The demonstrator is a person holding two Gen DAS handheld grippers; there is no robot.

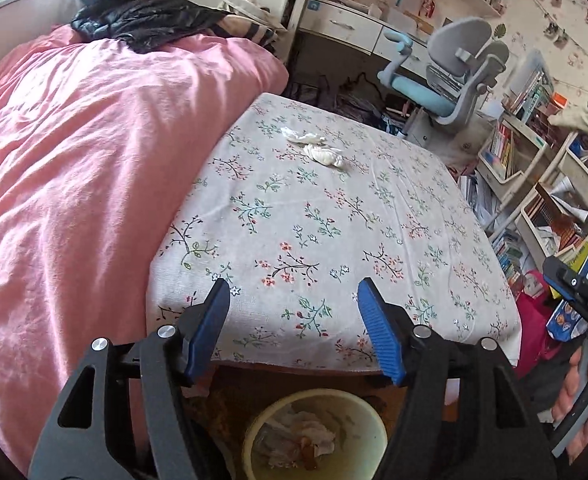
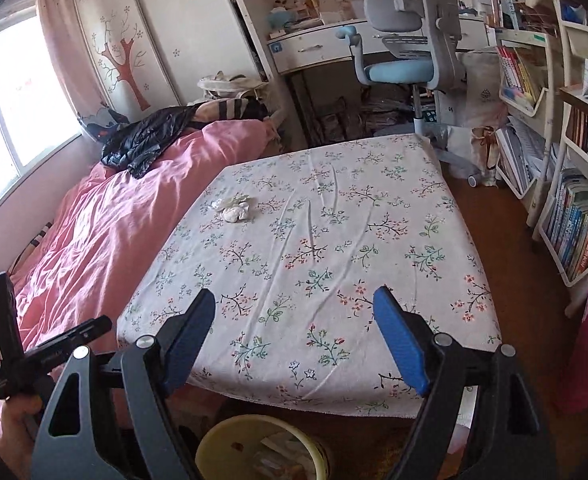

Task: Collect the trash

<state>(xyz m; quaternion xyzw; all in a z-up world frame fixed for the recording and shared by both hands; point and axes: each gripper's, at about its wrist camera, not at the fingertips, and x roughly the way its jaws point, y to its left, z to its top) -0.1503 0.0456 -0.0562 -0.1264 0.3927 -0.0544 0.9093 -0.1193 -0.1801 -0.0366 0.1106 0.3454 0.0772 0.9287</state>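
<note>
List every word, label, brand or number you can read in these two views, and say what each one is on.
"DA": white letters, cut off by the frame edge, on the right hand-held gripper, seen in the left wrist view.
Book spines on the shelves: printed text, too small and blurred to read.
Label on the left hand-held gripper's body: too blurred to read.
Nothing else is legible.

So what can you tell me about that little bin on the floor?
The bin is a round, pale yellow tub, plastic by its look, standing upright and open on the brown floor just below the table's near edge. Inside lie crumpled white tissues and something orange-brown. Nothing grips it; both open grippers hover above, partly hiding its rim.
</note>
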